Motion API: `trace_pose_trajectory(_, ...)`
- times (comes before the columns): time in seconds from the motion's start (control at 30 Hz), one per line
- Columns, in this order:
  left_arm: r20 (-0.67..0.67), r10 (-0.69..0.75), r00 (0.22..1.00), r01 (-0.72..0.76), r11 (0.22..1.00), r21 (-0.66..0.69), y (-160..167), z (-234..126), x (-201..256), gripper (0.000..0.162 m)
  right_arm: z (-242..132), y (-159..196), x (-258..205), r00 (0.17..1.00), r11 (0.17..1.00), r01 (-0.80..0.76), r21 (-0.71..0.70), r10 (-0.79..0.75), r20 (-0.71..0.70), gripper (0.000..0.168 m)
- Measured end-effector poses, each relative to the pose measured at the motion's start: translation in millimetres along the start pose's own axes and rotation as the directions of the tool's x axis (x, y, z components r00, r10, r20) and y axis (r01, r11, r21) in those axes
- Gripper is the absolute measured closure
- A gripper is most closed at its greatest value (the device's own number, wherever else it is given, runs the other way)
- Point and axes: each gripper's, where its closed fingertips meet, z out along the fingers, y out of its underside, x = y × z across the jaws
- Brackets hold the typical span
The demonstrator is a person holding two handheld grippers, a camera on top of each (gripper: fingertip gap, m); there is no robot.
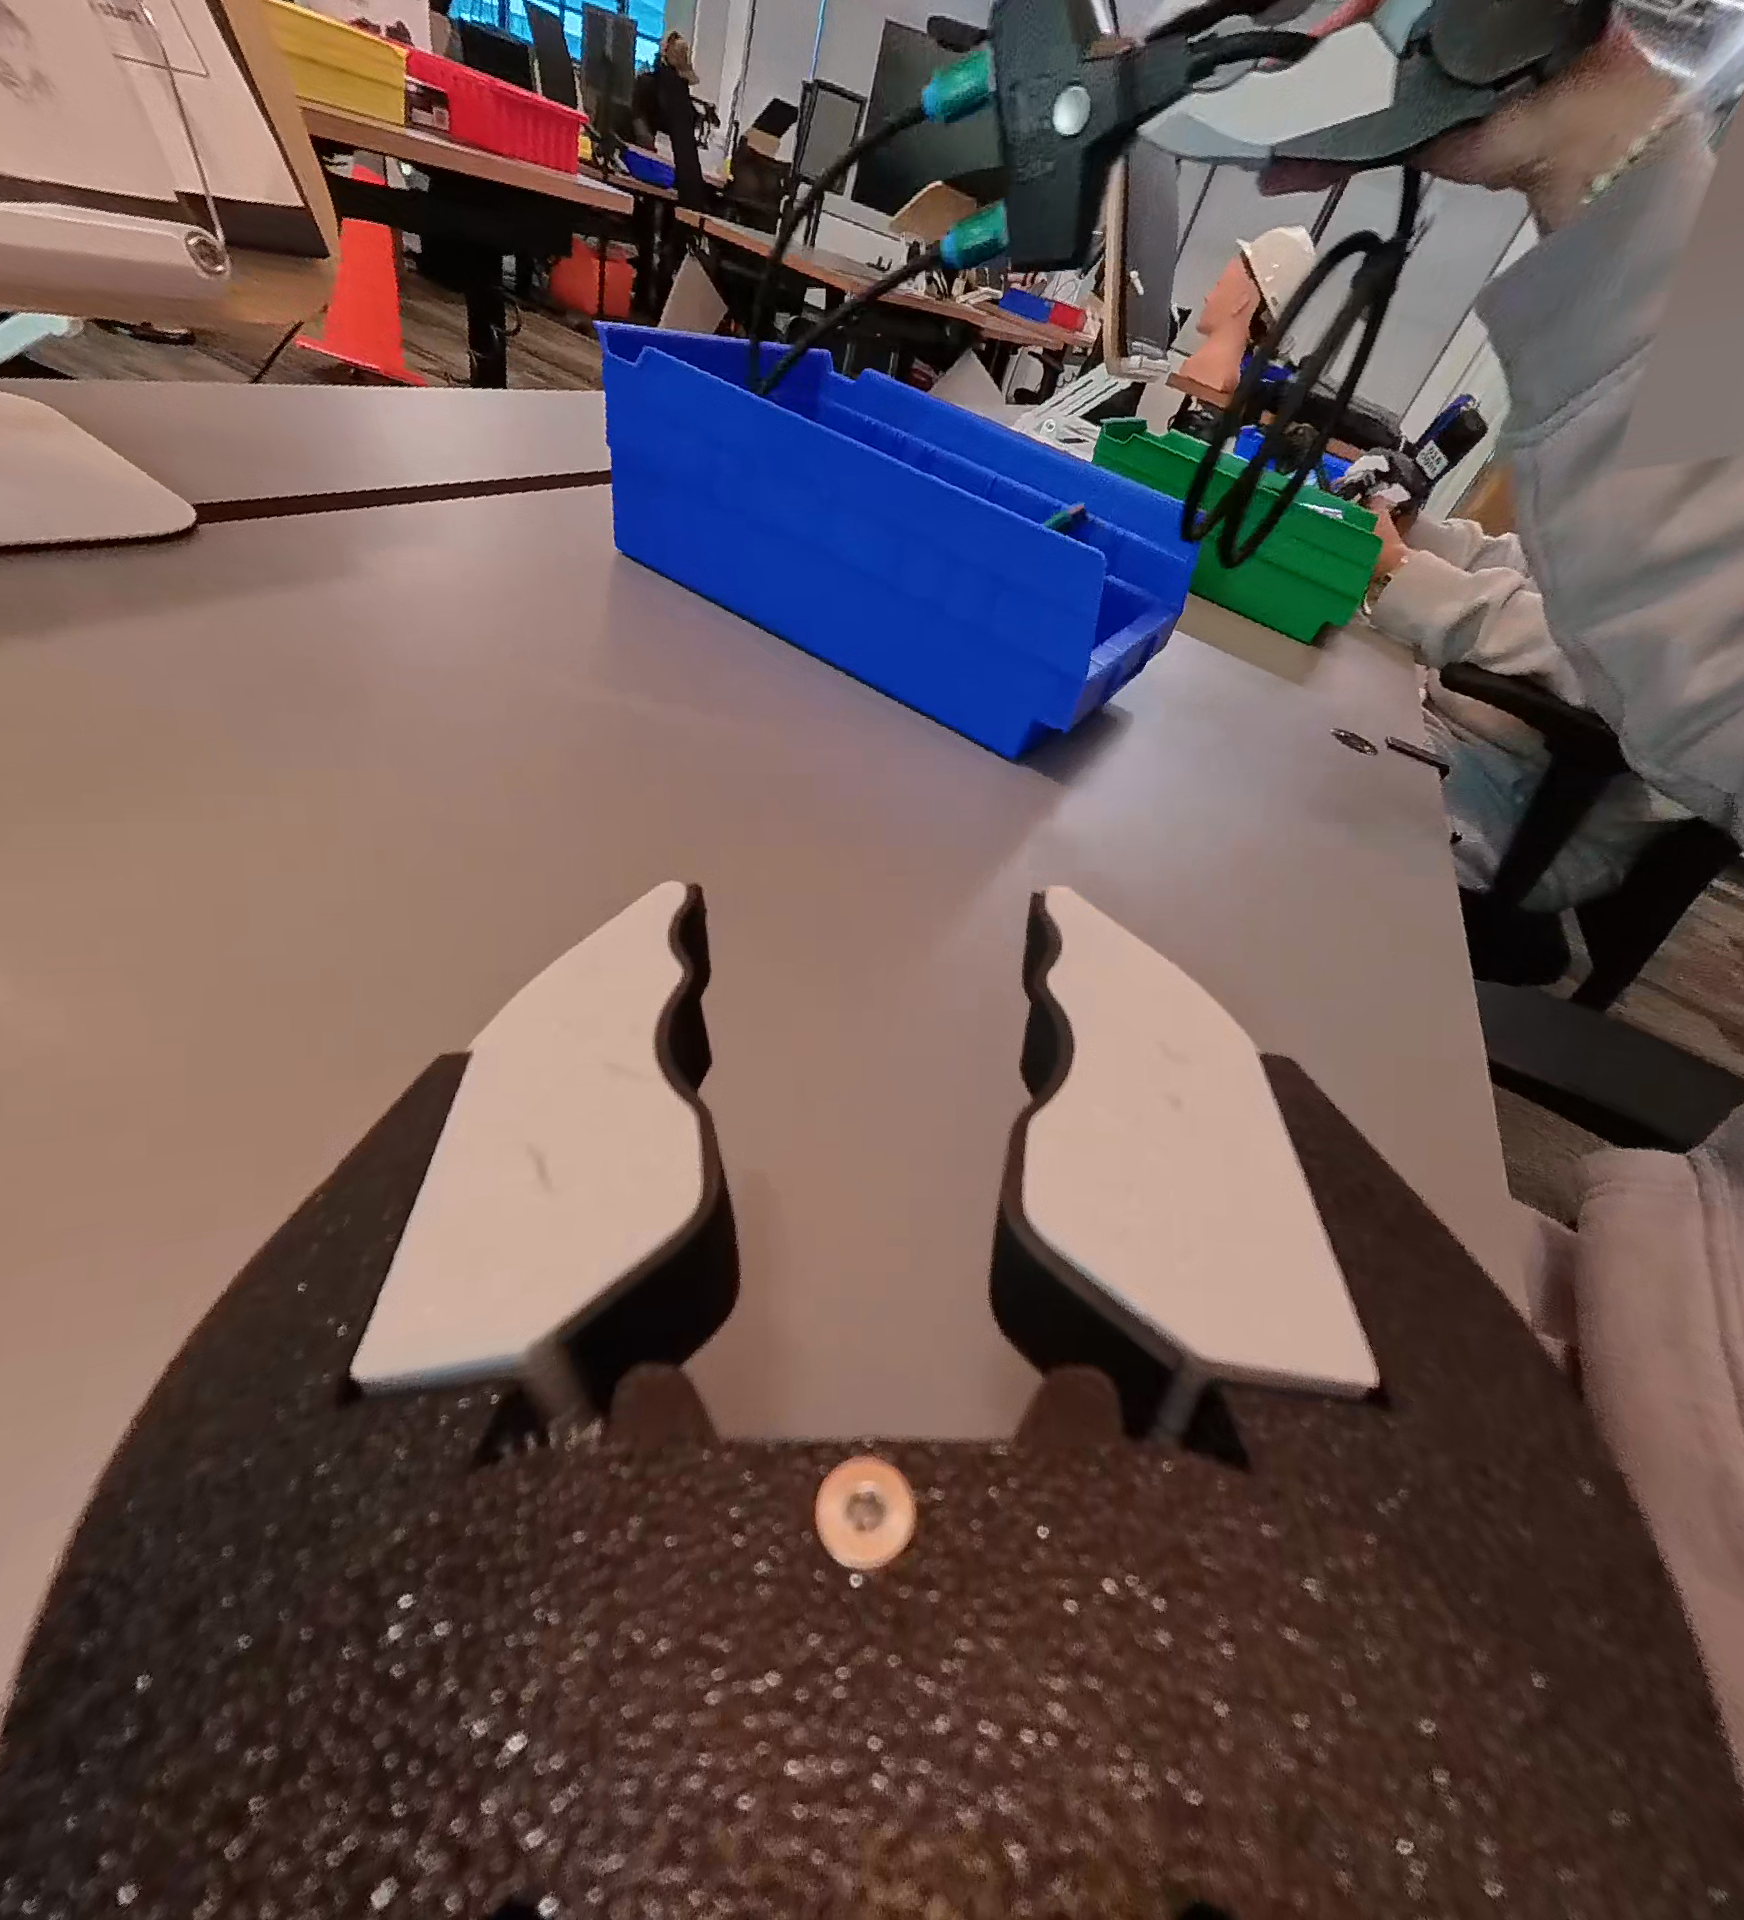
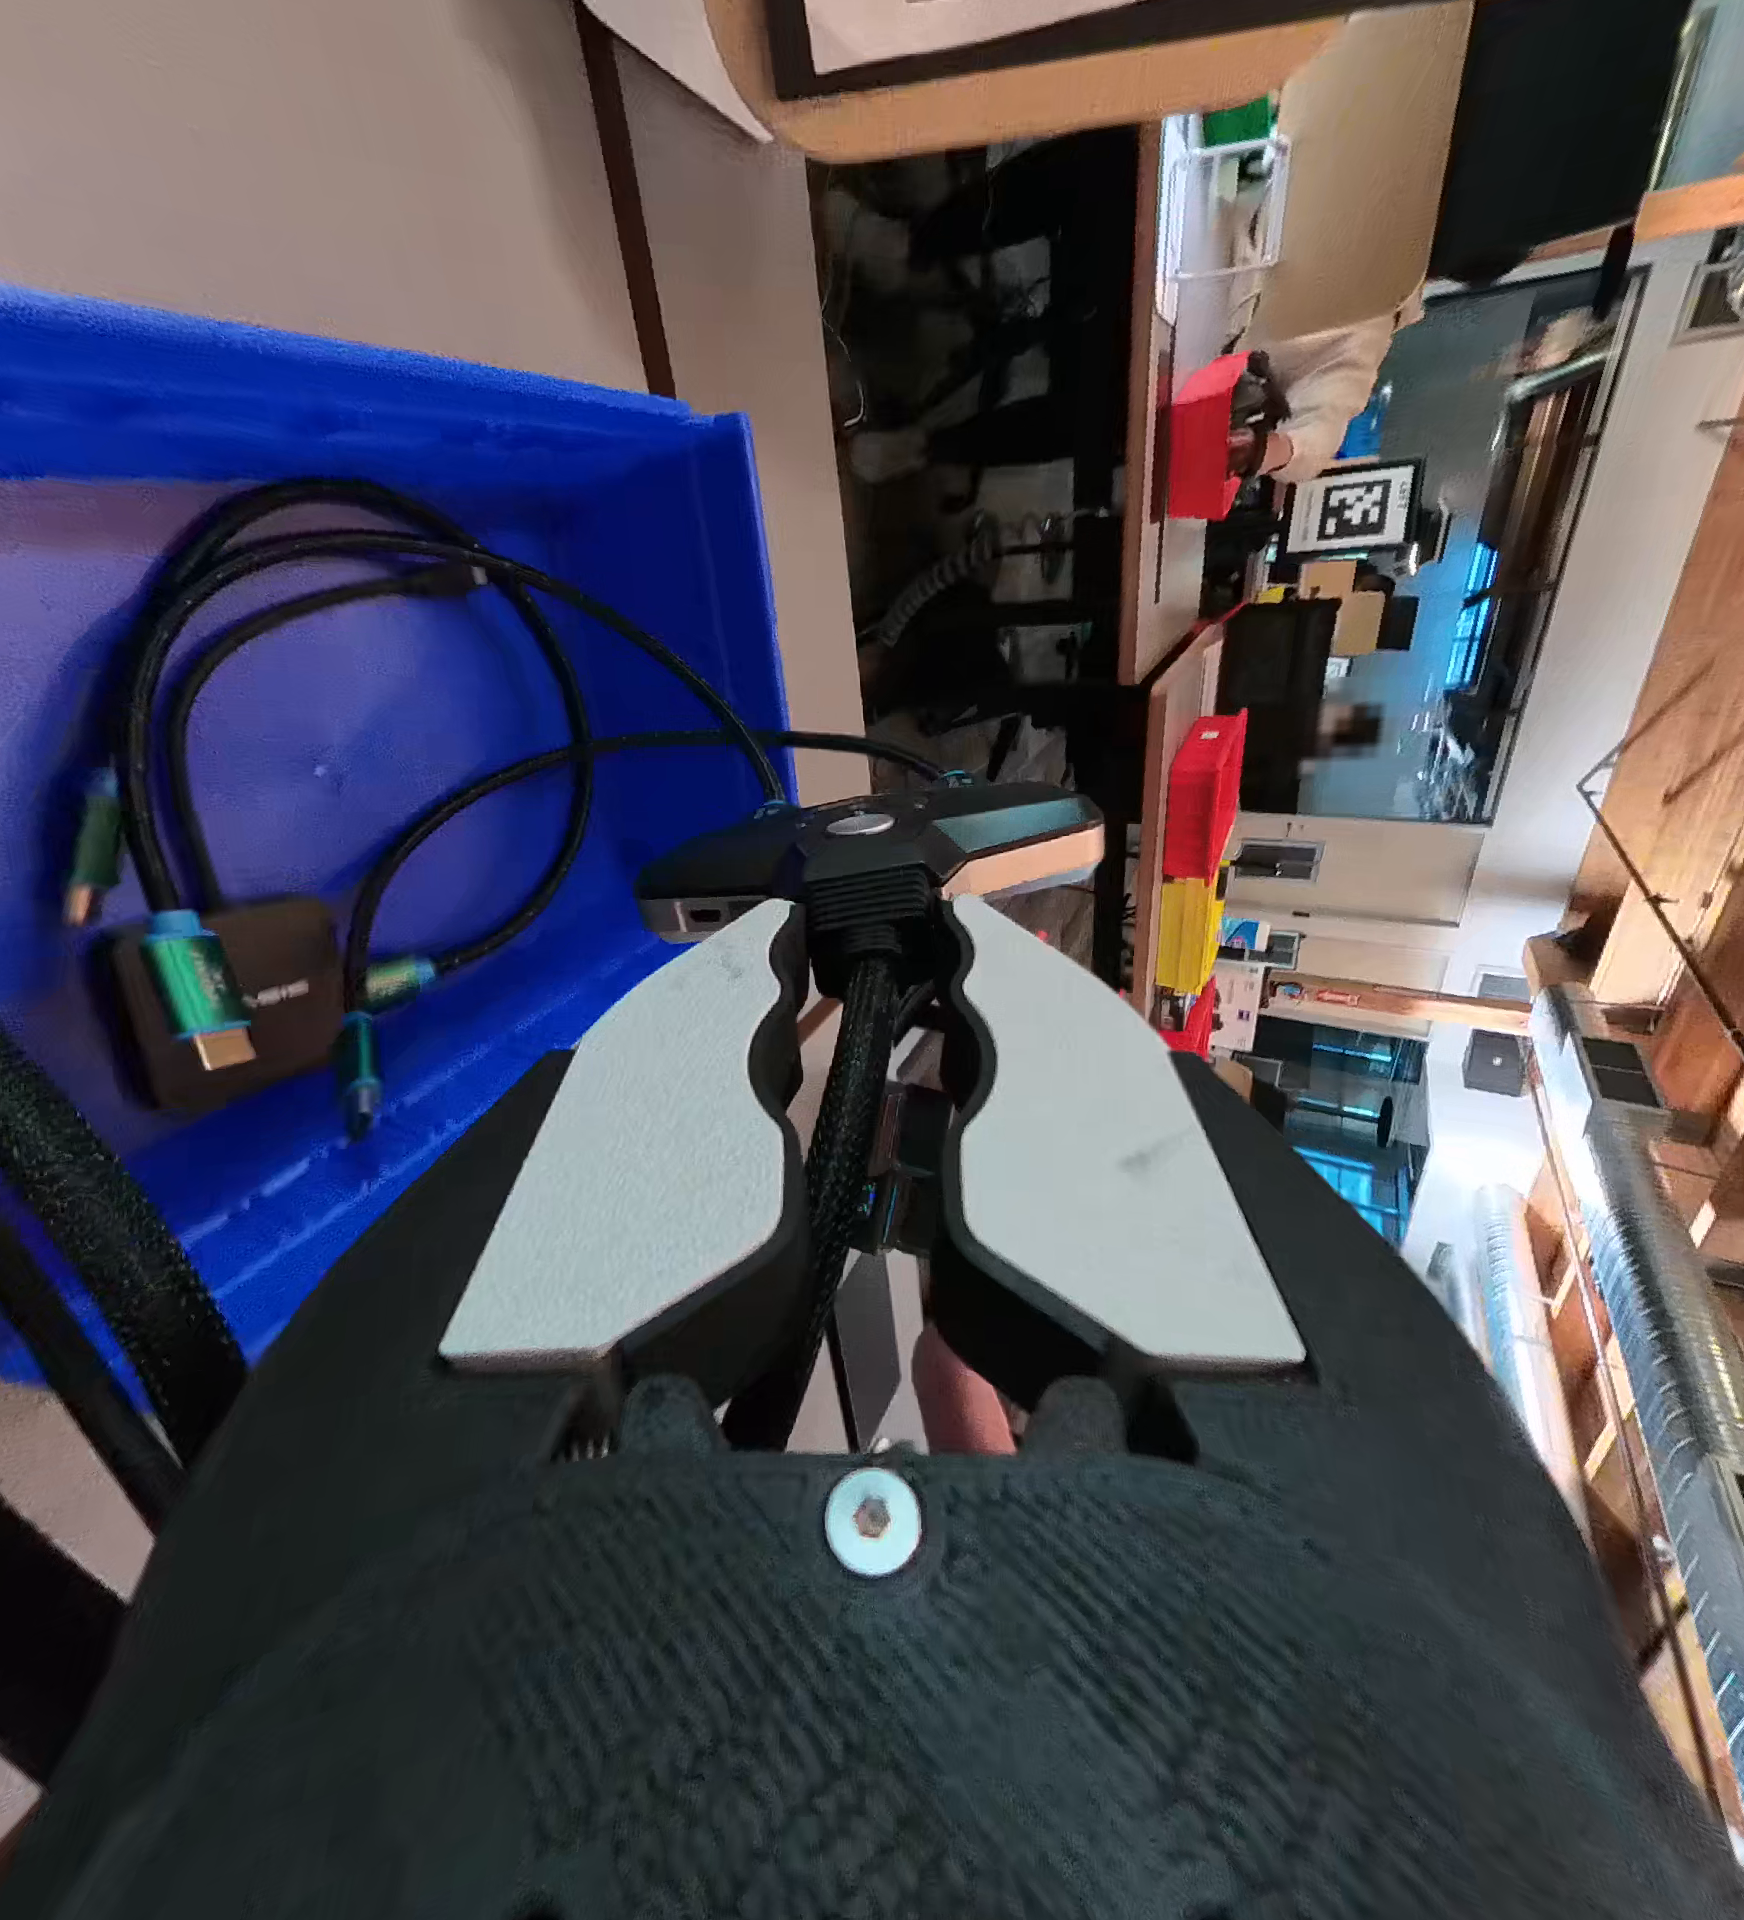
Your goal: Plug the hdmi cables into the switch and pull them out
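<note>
My right gripper point(image 2: 873, 925) is shut on the ribbed collar and thick braided cable point(image 2: 837, 1101) of the black HDMI switch point(image 2: 868, 842), holding it in the air above the blue bin point(image 2: 535, 457). In the left wrist view the switch point(image 1: 1050, 114) hangs high at the top, with two teal-plugged HDMI cables point(image 1: 961, 88) plugged into it and trailing down into the blue bin point(image 1: 847, 540). My left gripper point(image 1: 863, 904) is open and empty, low over the grey table point(image 1: 328, 779), well short of the bin.
In the bin lie a second small black box point(image 2: 276, 935) with a green HDMI plug point(image 2: 198, 977) on it, and several loose cable ends point(image 2: 359, 1070). A green bin point(image 1: 1294, 561) stands behind the blue one. A monitor base point(image 1: 26, 478) is at the left. A seated person point(image 1: 1626, 520) is at the right.
</note>
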Motion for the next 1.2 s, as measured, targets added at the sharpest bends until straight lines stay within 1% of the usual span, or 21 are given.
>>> trace_pose_trajectory(0.1,-0.007,-0.008,1.000,0.008,1.000,-0.004,1,4,1,0.104,21,-5,5,0.996,0.996,-0.085,-0.028,0.084,-0.014,0.145)
trace_pose_trajectory(0.23,-0.028,0.000,1.000,0.001,1.000,0.020,-2,3,7,0.106,35,6,10,0.961,0.963,-0.254,-0.087,0.241,-0.136,0.144)
trace_pose_trajectory(0.33,-0.040,-0.003,0.999,0.004,0.999,0.039,-4,3,9,0.107,42,13,-10,0.944,0.949,-0.289,-0.129,0.260,-0.202,0.144)
trace_pose_trajectory(0.4,-0.051,-0.011,0.999,0.014,0.998,0.058,-6,3,12,0.107,47,25,-28,0.930,0.933,-0.313,-0.178,0.263,-0.256,0.144)
trace_pose_trajectory(0.5,-0.079,-0.020,0.997,0.025,0.997,0.066,-6,5,18,0.108,57,50,-58,0.926,0.925,-0.285,-0.251,0.198,-0.320,0.144)
trace_pose_trajectory(0.57,-0.083,-0.007,0.997,0.012,0.999,0.053,-5,7,22,0.108,65,61,-72,0.920,0.935,-0.261,-0.240,0.166,-0.354,0.144)
trace_pose_trajectory(0.63,-0.094,0.009,0.996,-0.005,0.999,0.042,-3,9,26,0.108,66,70,-80,0.929,0.938,-0.266,-0.223,0.188,-0.317,0.143)
trace_pose_trajectory(0.67,-0.097,0.015,0.995,-0.012,0.999,0.032,-1,10,28,0.108,67,76,-83,0.937,0.932,-0.282,-0.226,0.217,-0.273,0.143)
trace_pose_trajectory(0.73,-0.100,0.030,0.995,-0.029,0.999,0.014,1,11,31,0.107,68,91,-90,0.955,0.923,-0.279,-0.265,0.239,-0.175,0.130)
trace_pose_trajectory(0.77,-0.098,0.035,0.995,-0.034,0.999,0.009,2,11,32,0.107,66,92,-92,0.954,0.921,-0.295,-0.256,0.269,-0.131,0.124)
trace_pose_trajectory(0.8,-0.096,0.038,0.995,-0.038,0.999,0.007,1,12,32,0.107,63,88,-92,0.947,0.921,-0.320,-0.223,0.305,-0.099,0.116)
trace_pose_trajectory(0.87,-0.092,0.040,0.995,-0.040,0.999,0.005,1,13,34,0.106,52,82,-81,0.924,0.914,-0.381,-0.141,0.370,-0.096,0.098)
trace_pose_trajectory(0.9,-0.090,0.040,0.995,-0.039,0.999,0.005,0,14,34,0.106,47,78,-74,0.899,0.896,-0.436,-0.089,0.428,-0.095,0.084)
trace_pose_trajectory(0.93,-0.088,0.038,0.995,-0.038,0.999,0.005,0,16,35,0.106,43,74,-70,0.862,0.863,-0.504,-0.035,0.500,-0.078,0.077)
trace_pose_trajectory(1.0,-0.088,0.034,0.996,-0.034,0.999,-0.001,0,20,37,0.106,36,71,-69,0.789,0.789,-0.614,0.023,0.615,-0.016,0.074)
trace_pose_trajectory(1.03,-0.090,0.033,0.995,-0.034,0.999,-0.008,0,22,39,0.105,33,74,-71,0.774,0.774,-0.633,0.019,0.633,0.009,0.073)
trace_pose_trajectory(1.1,-0.094,0.040,0.995,-0.043,0.999,-0.034,2,27,42,0.105,22,82,-74,0.768,0.768,-0.641,0.008,0.641,0.001,0.071)
trace_pose_trajectory(1.2,-0.093,0.077,0.993,-0.085,0.993,-0.081,7,30,47,0.104,-10,85,-80,0.768,0.768,-0.640,0.005,0.640,0.011,0.070)
